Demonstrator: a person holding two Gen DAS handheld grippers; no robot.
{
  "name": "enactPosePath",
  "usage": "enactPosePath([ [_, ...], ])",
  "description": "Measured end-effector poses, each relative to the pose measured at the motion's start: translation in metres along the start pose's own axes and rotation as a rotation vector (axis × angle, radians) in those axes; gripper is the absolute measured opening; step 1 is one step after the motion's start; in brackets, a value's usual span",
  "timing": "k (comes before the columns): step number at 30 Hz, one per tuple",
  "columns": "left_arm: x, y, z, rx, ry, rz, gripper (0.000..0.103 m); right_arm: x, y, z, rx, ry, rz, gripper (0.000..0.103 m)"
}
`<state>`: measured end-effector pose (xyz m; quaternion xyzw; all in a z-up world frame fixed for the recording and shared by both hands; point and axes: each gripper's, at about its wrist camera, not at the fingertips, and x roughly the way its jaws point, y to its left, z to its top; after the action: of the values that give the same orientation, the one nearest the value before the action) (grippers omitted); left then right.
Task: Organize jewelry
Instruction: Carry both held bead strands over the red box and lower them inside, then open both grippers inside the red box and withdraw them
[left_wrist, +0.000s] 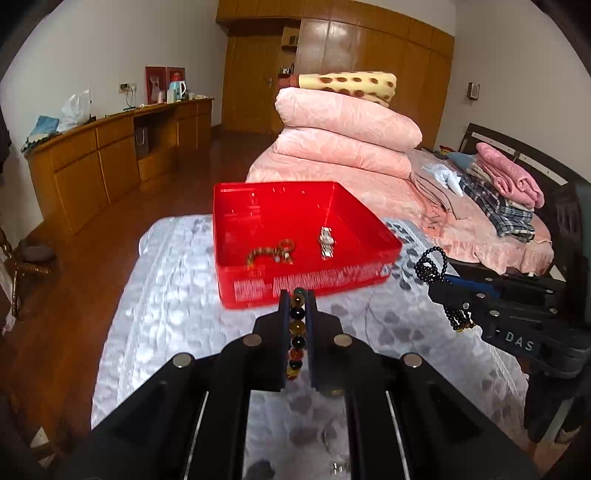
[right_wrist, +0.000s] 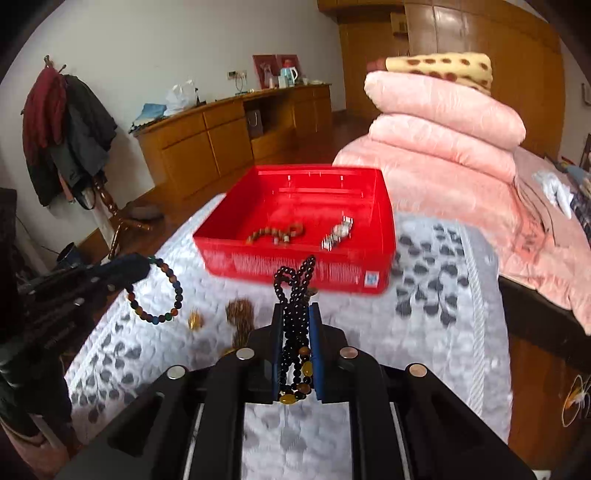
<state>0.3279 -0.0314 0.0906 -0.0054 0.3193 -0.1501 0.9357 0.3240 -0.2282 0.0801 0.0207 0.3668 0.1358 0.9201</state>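
Both tongs are carrying a catch. The left tongs (left_wrist: 296, 295) are pinching shut on the multicoloured bead bracelet (left_wrist: 297, 334), its loop dangling free at the left of the right wrist view. The right tongs (right_wrist: 296, 308) are clamping tight on a bunched black bead necklace (right_wrist: 295, 291), gathered so no strand trails. The red tray (left_wrist: 236, 221) is waiting mid-frame on the bed's grey quilt (left_wrist: 166, 314), already holding a brown bracelet (left_wrist: 267, 253) and a watch (left_wrist: 326, 242), likely the drop-off. More pieces (right_wrist: 240, 317) are lying loose on the quilt.
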Motion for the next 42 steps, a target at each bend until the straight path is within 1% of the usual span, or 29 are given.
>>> enactPosePath([
  [8,0.027,-0.001,0.040,0.009,-0.001,0.021,0.007,0.019,-0.004,0.041,-0.001,-0.020,-0.066,0.013],
  [10,0.036,-0.001,0.053,0.011,-0.006,0.038,0.007,0.023,-0.004,0.049,-0.008,-0.026,-0.092,0.013],
  [13,0.048,0.001,0.066,0.011,-0.007,0.061,0.007,0.034,-0.007,0.063,-0.007,-0.025,-0.100,0.013],
  [16,0.068,0.004,0.080,0.001,0.004,0.083,0.007,0.048,-0.011,0.075,-0.004,-0.021,-0.125,0.013],
  [21,0.105,0.009,0.099,-0.005,0.034,0.111,0.007,0.077,-0.021,0.092,0.016,0.006,-0.137,0.013],
  [25,0.132,0.016,0.102,-0.008,0.063,0.134,0.007,0.105,-0.028,0.098,0.023,0.043,-0.144,0.013],
  [27,0.145,0.018,0.103,-0.019,0.080,0.133,0.007,0.117,-0.031,0.101,0.026,0.059,-0.144,0.013],
  [30,0.162,0.022,0.103,-0.020,0.097,0.142,0.007,0.129,-0.034,0.104,0.026,0.074,-0.143,0.013],
  [36,0.181,0.026,0.100,-0.028,0.120,0.137,0.007,0.153,-0.036,0.104,0.022,0.111,-0.146,0.013],
  [37,0.184,0.026,0.099,-0.025,0.125,0.142,0.007,0.155,-0.036,0.104,0.019,0.116,-0.148,0.015],
  [40,0.192,0.030,0.096,-0.029,0.147,0.142,0.007,0.160,-0.038,0.102,0.017,0.112,-0.165,0.029],
  [42,0.196,0.030,0.096,-0.028,0.154,0.147,0.008,0.162,-0.039,0.101,0.023,0.114,-0.161,0.029],
])
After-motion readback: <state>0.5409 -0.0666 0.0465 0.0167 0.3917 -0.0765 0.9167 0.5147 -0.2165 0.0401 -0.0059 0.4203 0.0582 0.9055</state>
